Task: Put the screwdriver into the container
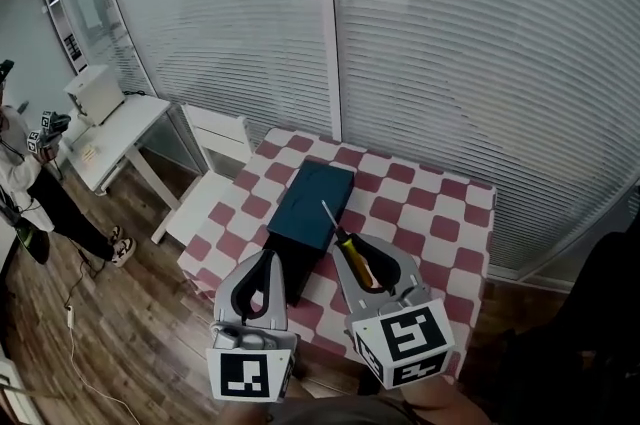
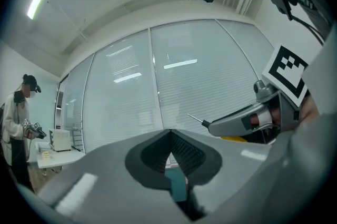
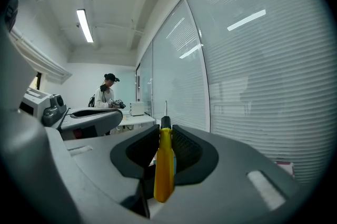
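Observation:
The screwdriver [image 1: 355,264] has a yellow handle and a thin steel shaft that points away from me. My right gripper [image 1: 363,252] is shut on its handle, held above the near part of the checkered table [image 1: 440,233]. In the right gripper view the screwdriver [image 3: 164,165] stands upright between the jaws of the right gripper [image 3: 164,134]. The dark teal container [image 1: 315,198] lies on the table just beyond the shaft tip. My left gripper [image 1: 267,260] hovers at the container's near end, shut with nothing held. The left gripper [image 2: 170,136] shows only a sliver of the container [image 2: 178,186] below its jaws.
A white chair [image 1: 215,163] stands left of the table. Further left is a white desk [image 1: 115,133] with a white box [image 1: 95,93] on it, and a person [image 1: 20,173] stands beside it. Window blinds [image 1: 450,43] run behind the table.

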The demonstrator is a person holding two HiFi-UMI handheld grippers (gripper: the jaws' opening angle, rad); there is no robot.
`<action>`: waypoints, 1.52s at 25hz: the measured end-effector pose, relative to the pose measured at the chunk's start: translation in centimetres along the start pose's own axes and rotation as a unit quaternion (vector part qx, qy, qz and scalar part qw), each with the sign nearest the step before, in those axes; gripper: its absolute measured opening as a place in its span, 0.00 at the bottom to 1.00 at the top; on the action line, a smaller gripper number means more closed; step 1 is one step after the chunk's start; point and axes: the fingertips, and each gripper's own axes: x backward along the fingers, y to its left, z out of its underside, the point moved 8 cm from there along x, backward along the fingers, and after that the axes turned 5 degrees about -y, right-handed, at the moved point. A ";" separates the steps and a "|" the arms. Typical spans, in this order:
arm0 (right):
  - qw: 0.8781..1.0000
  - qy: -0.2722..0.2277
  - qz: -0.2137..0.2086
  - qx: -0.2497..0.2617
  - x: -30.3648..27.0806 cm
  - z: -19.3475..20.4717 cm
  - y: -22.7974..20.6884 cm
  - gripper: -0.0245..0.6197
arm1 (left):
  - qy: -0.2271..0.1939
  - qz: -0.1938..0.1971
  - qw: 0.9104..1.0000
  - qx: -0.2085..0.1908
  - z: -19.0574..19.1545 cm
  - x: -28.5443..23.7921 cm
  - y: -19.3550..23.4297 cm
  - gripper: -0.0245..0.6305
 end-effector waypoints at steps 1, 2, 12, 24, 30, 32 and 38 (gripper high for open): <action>1.000 0.002 0.006 -0.001 -0.6 0.1 0.4 0.19 | -0.003 0.009 1.000 0.000 0.1 -0.4 0.7 0.04; 1.000 0.004 0.014 -0.002 -1.3 0.2 0.8 0.19 | -0.005 0.017 1.000 0.002 0.4 -0.7 1.6 0.04; 0.995 0.015 0.094 -0.008 -9.1 1.0 5.7 0.19 | -0.018 0.096 0.995 0.027 4.0 -3.9 11.2 0.04; 0.981 0.038 0.189 -0.023 -11.3 3.0 9.1 0.19 | -0.016 0.196 0.979 0.059 6.1 -5.4 15.0 0.04; 0.975 0.072 0.203 -0.053 -11.8 6.2 10.0 0.19 | 0.013 0.209 0.975 0.069 7.8 -5.3 15.9 0.04; 0.973 0.085 0.205 -0.064 -12.0 7.8 10.2 0.19 | 0.021 0.209 0.975 0.068 8.6 -5.3 16.1 0.04; 0.964 0.123 0.215 -0.093 -12.1 12.5 10.5 0.19 | 0.008 0.220 0.973 0.065 10.4 -5.8 15.9 0.04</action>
